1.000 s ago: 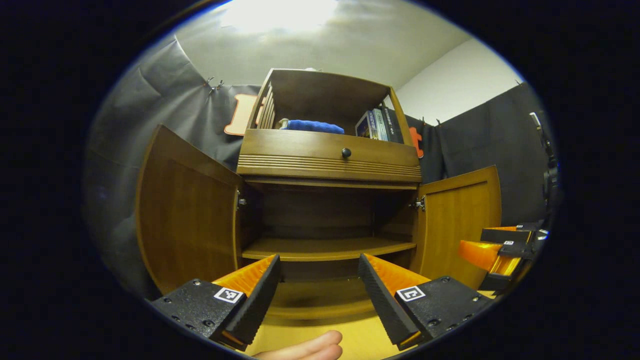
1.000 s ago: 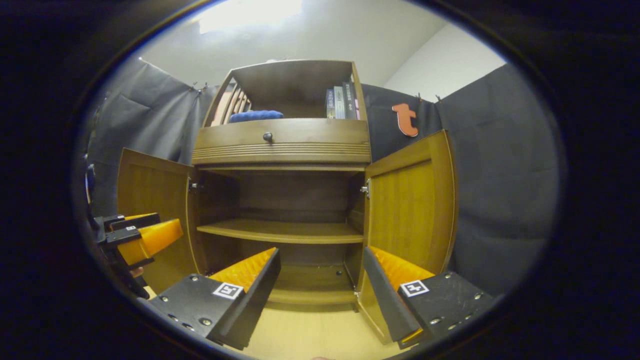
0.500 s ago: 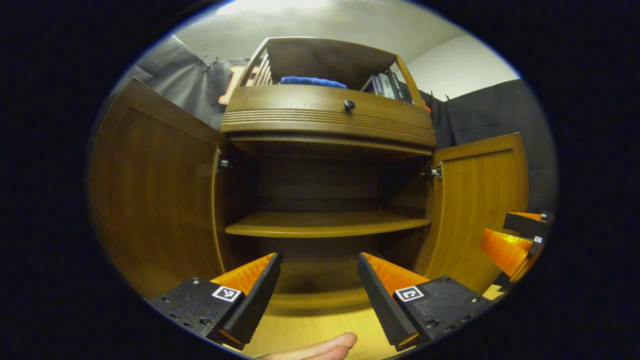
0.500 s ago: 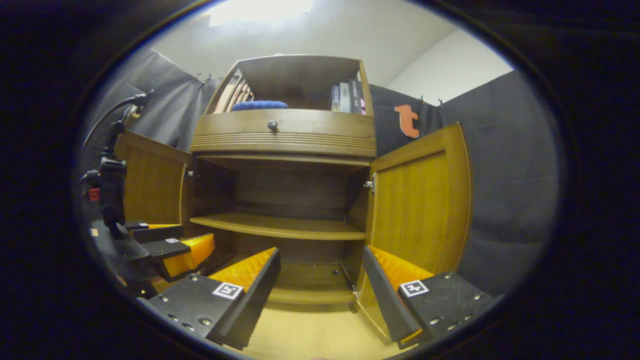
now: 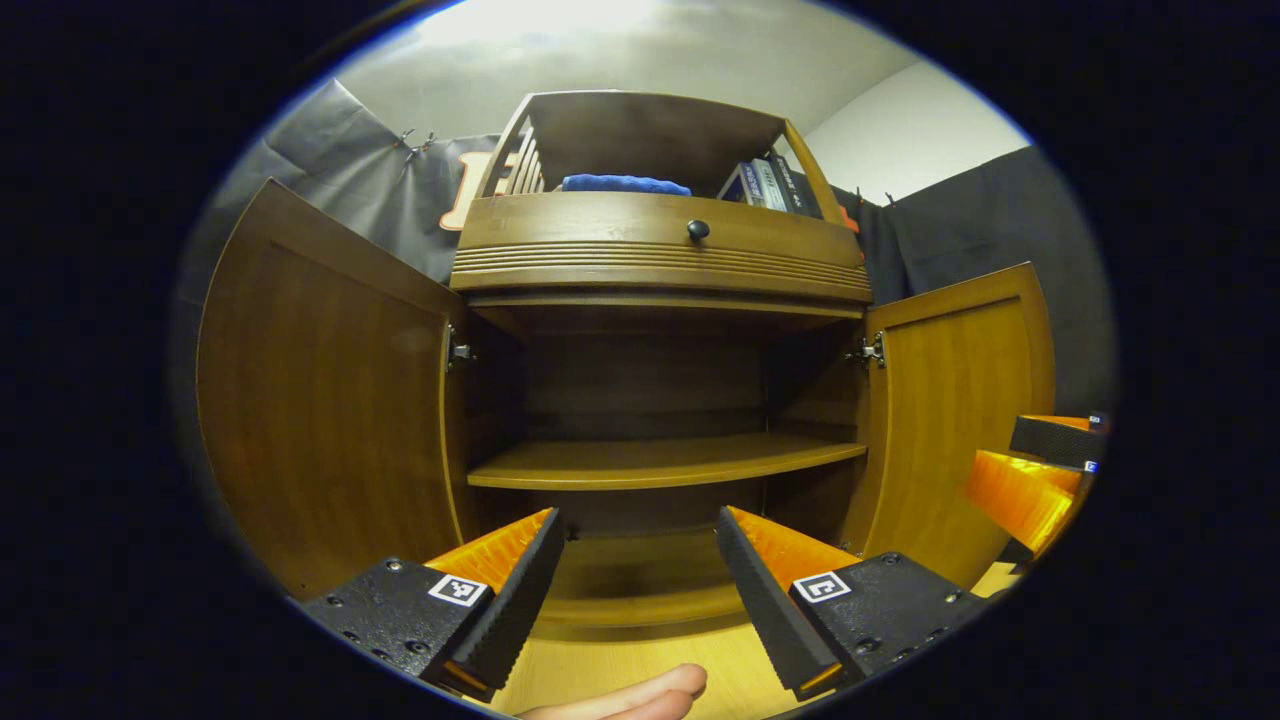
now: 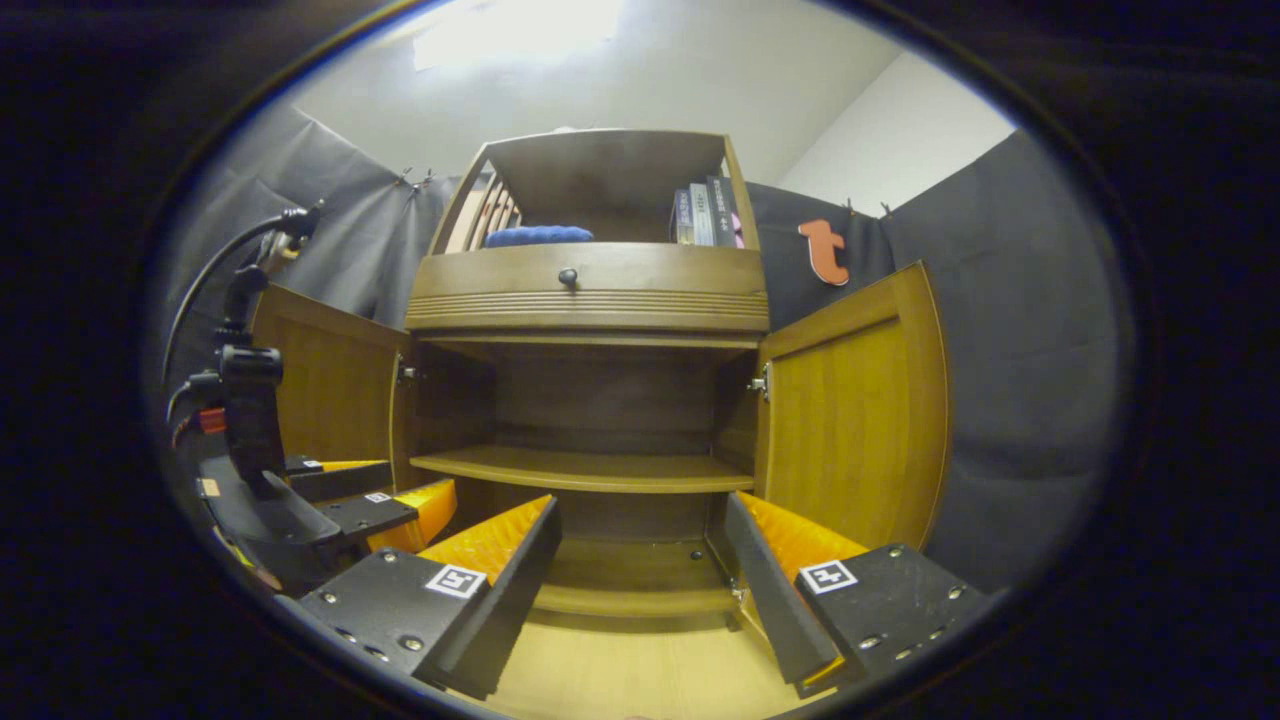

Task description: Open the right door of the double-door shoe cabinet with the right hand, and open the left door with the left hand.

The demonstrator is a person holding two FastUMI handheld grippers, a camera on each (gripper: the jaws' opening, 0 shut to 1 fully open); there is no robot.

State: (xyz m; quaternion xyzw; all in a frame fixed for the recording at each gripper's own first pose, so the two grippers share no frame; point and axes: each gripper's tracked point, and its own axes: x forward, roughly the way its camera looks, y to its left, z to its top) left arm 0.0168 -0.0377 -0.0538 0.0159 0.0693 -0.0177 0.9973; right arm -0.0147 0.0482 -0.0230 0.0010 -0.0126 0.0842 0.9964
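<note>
The brown wooden shoe cabinet [image 5: 660, 270] [image 6: 590, 295] stands straight ahead with both doors swung wide. Its left door [image 5: 320, 390] [image 6: 325, 385] and right door [image 5: 955, 400] [image 6: 850, 405] both stand outward. My left gripper [image 5: 638, 590] is open, low in front of the cabinet's bottom, touching nothing. My right gripper [image 6: 640, 585] is open too, beside the right door's lower edge, with nothing between its fingers. The right gripper [image 5: 1035, 475] also appears far right in the left gripper view. The left gripper [image 6: 350, 505] appears at lower left in the right gripper view.
Inside, a bare middle shelf [image 5: 660, 462] [image 6: 585, 468] spans the cabinet. Above it sits a drawer with a dark knob [image 5: 697, 230] [image 6: 568, 276]. The open top holds a blue cloth [image 5: 625, 184] and books [image 5: 765, 185]. A fingertip [image 5: 620, 695] shows at the bottom edge. Light wooden floor [image 6: 620, 670] lies below.
The left gripper came closer to the cabinet and level with the right gripper, then eased back slightly. Both doors stayed open and both grippers stayed open.
</note>
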